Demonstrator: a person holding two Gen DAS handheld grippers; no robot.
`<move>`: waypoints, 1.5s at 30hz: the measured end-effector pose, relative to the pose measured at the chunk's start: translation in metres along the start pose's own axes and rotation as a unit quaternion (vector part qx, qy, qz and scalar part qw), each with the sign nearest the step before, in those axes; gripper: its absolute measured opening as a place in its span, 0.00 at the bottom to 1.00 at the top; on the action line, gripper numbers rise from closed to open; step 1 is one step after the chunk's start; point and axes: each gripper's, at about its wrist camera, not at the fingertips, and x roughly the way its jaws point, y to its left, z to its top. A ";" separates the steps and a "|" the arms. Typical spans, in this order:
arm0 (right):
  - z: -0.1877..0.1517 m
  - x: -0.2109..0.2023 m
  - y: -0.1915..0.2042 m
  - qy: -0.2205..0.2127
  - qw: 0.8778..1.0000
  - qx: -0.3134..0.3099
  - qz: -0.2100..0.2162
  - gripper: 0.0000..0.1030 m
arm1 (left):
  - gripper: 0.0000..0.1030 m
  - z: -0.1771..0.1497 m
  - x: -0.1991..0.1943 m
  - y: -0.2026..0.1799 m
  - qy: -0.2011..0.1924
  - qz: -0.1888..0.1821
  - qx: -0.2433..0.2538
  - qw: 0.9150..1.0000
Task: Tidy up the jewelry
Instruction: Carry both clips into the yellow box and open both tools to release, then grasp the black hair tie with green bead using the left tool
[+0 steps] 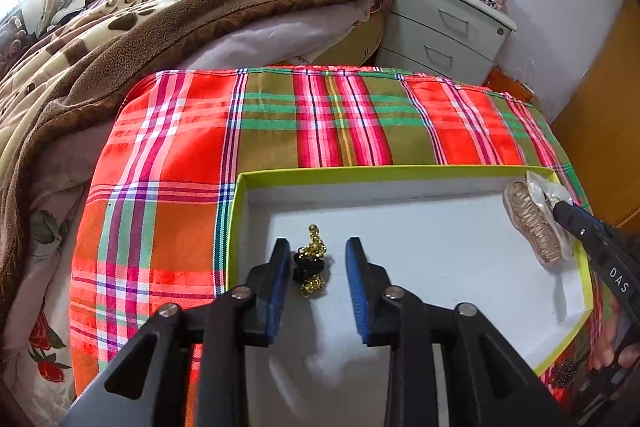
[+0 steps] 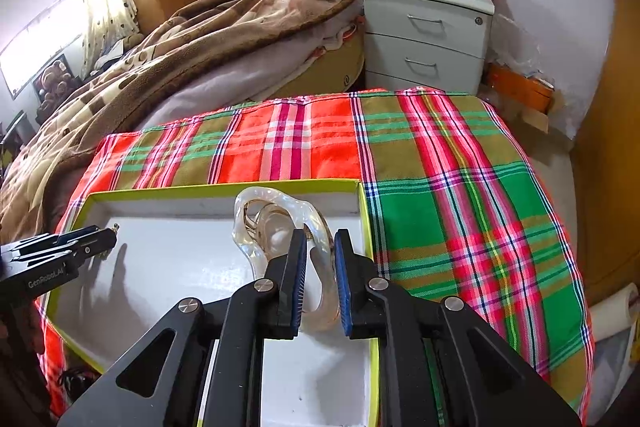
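Jewelry is going into a shallow white box with a lime-green rim on a bright plaid cloth spread beside a rumpled brown blanket. A small gold bead chain tangled with something black lies loose on the box floor near its left wall, between the spread blue pads of the left gripper, which touches nothing. The right gripper is drawn nearly closed around a clear, glossy packet holding a pale ribbed piece, seen from the left wrist as a beaded or woven coil hanging at the box's right wall.

The risks look plain. The slick packet is pinched near one edge, so it could slide from the pads, or snag the rim and fall on the cloth outside. The chain is fine and bunched; pads closing on it may catch only a loop and drag the rest, or push it against the wall.

Apart from the chain and the held packet, the box shows only bare white floor. A grey nightstand stands beyond.
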 end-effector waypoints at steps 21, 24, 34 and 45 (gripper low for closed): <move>-0.021 -0.073 0.008 -0.063 0.998 0.004 0.022 0.28 | 0.39 -0.032 -0.085 0.010 -0.062 -0.027 -0.020 0.998; -0.038 -0.084 0.012 -0.063 0.998 0.003 0.031 0.28 | 0.39 -0.046 -0.097 0.015 -0.069 -0.028 -0.029 0.997; -0.089 -0.105 0.024 -0.056 0.996 0.013 0.063 0.28 | 0.39 -0.104 -0.118 0.035 -0.072 -0.037 -0.057 0.995; -0.129 -0.098 0.041 -0.027 0.996 0.006 0.088 0.28 | 0.39 -0.136 -0.107 0.050 -0.039 -0.079 -0.088 0.992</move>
